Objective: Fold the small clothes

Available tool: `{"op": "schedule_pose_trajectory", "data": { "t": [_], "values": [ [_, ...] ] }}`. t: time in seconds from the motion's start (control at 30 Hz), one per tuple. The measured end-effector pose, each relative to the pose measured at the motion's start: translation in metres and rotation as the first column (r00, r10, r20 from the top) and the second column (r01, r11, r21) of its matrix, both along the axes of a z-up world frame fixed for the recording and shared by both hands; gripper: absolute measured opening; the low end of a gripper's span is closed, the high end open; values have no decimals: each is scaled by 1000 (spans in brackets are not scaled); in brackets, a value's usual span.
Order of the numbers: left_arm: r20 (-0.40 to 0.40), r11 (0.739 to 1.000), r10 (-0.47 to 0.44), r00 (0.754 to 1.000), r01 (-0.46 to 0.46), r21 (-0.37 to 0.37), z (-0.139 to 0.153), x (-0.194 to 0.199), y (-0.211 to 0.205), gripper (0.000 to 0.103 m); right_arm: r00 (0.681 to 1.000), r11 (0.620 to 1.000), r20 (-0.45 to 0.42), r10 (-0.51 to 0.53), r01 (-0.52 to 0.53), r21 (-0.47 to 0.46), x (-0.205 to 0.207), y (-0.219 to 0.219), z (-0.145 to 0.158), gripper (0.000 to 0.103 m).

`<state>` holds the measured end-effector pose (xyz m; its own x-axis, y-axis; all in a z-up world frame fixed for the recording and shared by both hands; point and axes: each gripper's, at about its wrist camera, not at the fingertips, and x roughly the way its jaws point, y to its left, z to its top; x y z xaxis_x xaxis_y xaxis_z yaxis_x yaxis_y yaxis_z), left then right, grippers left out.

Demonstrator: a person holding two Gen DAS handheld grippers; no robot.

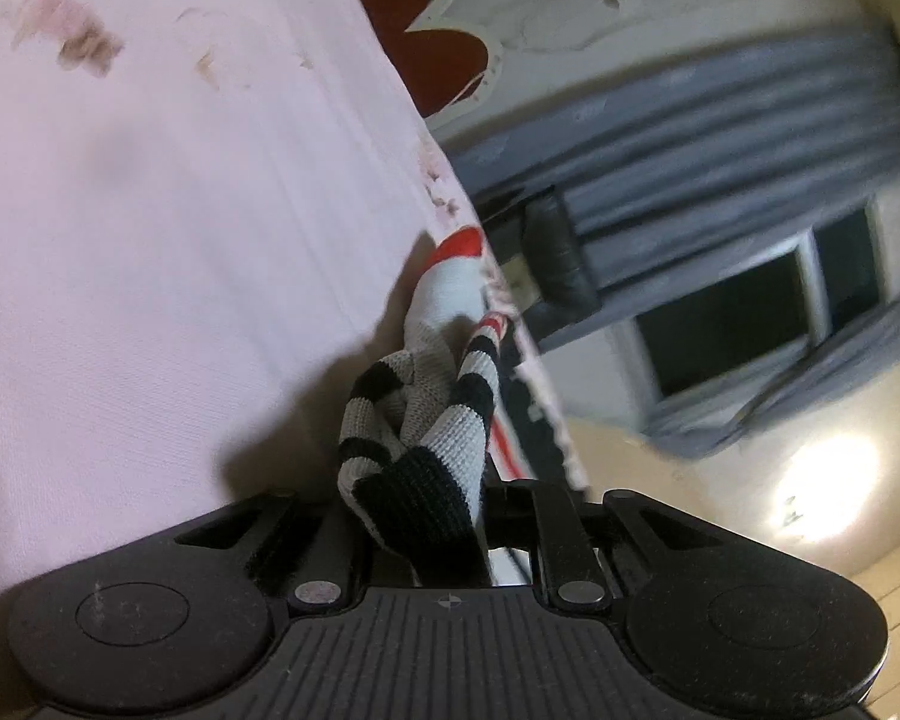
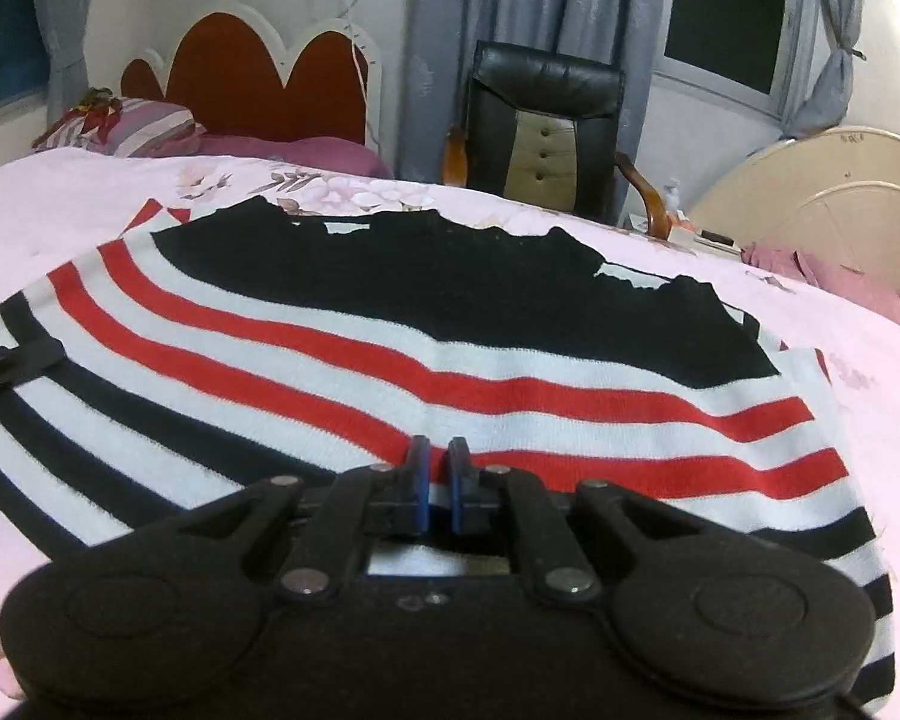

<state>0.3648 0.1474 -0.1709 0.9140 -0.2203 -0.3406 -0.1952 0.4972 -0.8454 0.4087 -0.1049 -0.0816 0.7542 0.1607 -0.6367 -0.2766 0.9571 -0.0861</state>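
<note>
On pink bedsheet [image 2: 60, 204] — striped sweater [image 2: 450, 360] | left gripper [image 1: 426, 516] clamps its edge

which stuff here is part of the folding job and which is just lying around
Part of the job:
- striped red, white and black knit sweater
- left gripper, shut on the sweater's fabric
- right gripper, shut at the sweater's near edge

Lying about:
- black leather office chair
- striped purple pillow
- grey curtains
</note>
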Motion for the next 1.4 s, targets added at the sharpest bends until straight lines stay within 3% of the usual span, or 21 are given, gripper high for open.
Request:
{"op": "schedule_pose_trajectory", "data": {
  "t": [0.03, 0.2, 0.3, 0.43, 0.57, 0.67, 0.73, 0.8, 0.83, 0.9, 0.97, 1.0, 1.03, 1.1, 1.13, 1.17, 1.2, 1.27, 1.33, 1.4],
  "values": [
    [-11, 1000, -5, 1000, 5, 21, 2, 2, 0, 15, 1000, 1000, -1, 5, -5, -2, 1, 0, 0, 7],
    [-22, 1000, -2, 1000, 2, -11, 11, 2, 5, 15, 999, 999, -28, 16, -15, 36, 9, -5, 2, 7],
    [2, 996, -22, 1000, 22, 90, 42, 4, -5, 15, 999, 998, -41, 27, -25, 53, 12, -9, 3, 7],
    [32, 984, -73, 997, 66, 168, 82, 11, -20, 15, 998, 996, -51, 42, -38, 81, 13, -14, 3, 7],
    [84, 952, -188, 979, 161, 260, 124, 20, -50, 15, 997, 991, -64, 51, -43, 123, 16, -22, 3, 7],
    [77, 912, -284, 956, 244, 329, 145, 34, -87, 15, 994, 981, -91, 61, -43, 187, 21, -32, 4, 7],
    [42, 876, -345, 938, 306, 371, 151, 44, -119, 15, 989, 935, -141, 48, 5, 355, 28, -59, 3, 6],
    [-2, 839, -398, 918, 364, 404, 148, 51, -148, 15, 982, 841, -185, -28, 123, 527, 27, -102, 3, 11],
    [-33, 817, -425, 905, 399, 418, 142, 57, -165, 15, 979, 806, -187, -84, 177, 564, 22, -124, 4, 23],
    [-102, 771, -468, 878, 462, 439, 126, 67, -194, 15, 967, 756, -202, -158, 250, 605, 14, -163, 4, 26],
    [-196, 717, -504, 841, 534, 449, 105, 74, -218, 15, 949, 675, -249, -192, 312, 669, 9, -202, 0, 43],
    [-224, 688, -517, 826, 557, 466, 97, 73, -229, 15, 941, 638, -274, -200, 337, 692, 7, -218, -2, 45],
    [-222, 660, -517, 826, 551, 511, 94, 67, -236, 15, 937, 598, -293, -191, 347, 723, 6, -232, -4, 46],
    [-214, 638, -515, 830, 538, 551, 100, 57, -241, 31, 936, 545, -313, -164, 350, 761, 5, -249, -4, 46],
    [-204, 629, -538, 818, 550, 549, 107, 51, -240, 55, 939, 524, -314, -140, 339, 781, 5, -254, -3, 46],
    [-187, 615, -566, 803, 562, 553, 117, 42, -238, 65, 942, 511, -316, -116, 330, 794, 5, -255, -2, 47],
    [-148, 595, -585, 797, 547, 589, 131, 26, -235, 65, 943, 500, -321, -87, 320, 805, 6, -255, 0, 47],
    [-86, 592, -582, 809, 493, 637, 153, 1, -221, 65, 946, 494, -324, -16, 290, 820, 12, -247, 5, 59],
    [-74, 639, -505, 860, 430, 637, 160, -6, -187, 65, 945, 505, -326, 33, 266, 821, 17, -238, 8, 71],
    [-99, 679, -398, 912, 365, 636, 156, 1, -156, 65, 939, 519, -339, 51, 265, 813, 23, -231, 10, 72]
  ]
}}
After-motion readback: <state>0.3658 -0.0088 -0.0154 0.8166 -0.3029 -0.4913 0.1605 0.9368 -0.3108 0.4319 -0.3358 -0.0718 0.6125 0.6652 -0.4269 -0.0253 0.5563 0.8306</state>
